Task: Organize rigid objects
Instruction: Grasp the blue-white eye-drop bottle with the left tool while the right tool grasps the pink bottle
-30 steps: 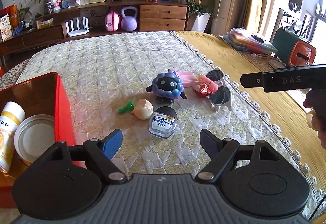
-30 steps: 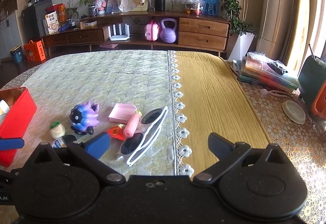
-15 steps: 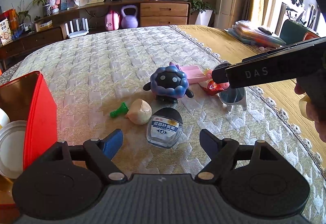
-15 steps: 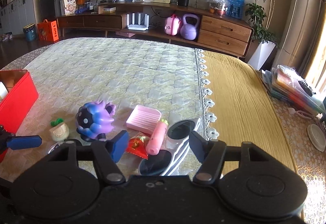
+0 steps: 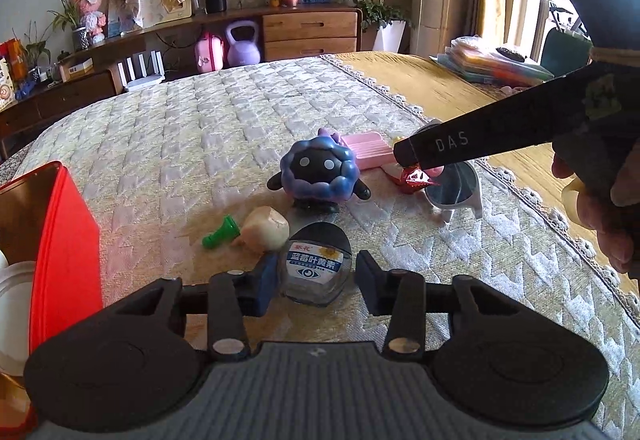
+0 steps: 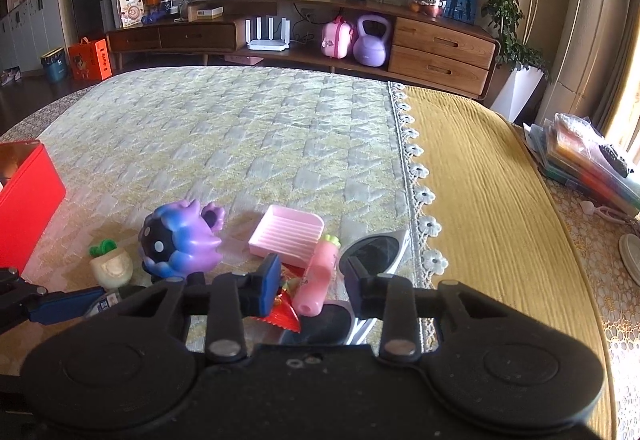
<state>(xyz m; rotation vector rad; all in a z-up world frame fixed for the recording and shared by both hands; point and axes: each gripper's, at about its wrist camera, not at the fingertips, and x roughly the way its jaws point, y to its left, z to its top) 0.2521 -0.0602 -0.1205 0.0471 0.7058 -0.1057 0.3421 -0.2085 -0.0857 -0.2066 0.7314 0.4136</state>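
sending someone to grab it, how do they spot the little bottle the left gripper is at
Start from the red box on the quilt; to its right lies a small cluster of toys. The bottle is the nearest piece, between the left gripper fingers: clear, dark cap, white label with a blue eye.

Both views ride on hand-held grippers and look forward and downward along their own fingers, low and close over a pale quilted cloth [image 5: 200, 143] on a table. The left wrist view has its black mount across the bottom of the frame, facing a wooden sideboard [image 5: 308, 27] at the top; the other gripper's black arm crosses its right side. The right wrist view sits further right, facing the same sideboard [image 6: 440, 47] at the top, with mustard-yellow cloth [image 6: 480, 191] on the right. Both share the purple-blue round toy figure [image 5: 322, 169] [image 6: 178, 244], the ribbed pink plastic tray [image 5: 368, 149] [image 6: 286, 236] and the red open box [image 5: 64, 252] [image 6: 26, 199] at the left edge.
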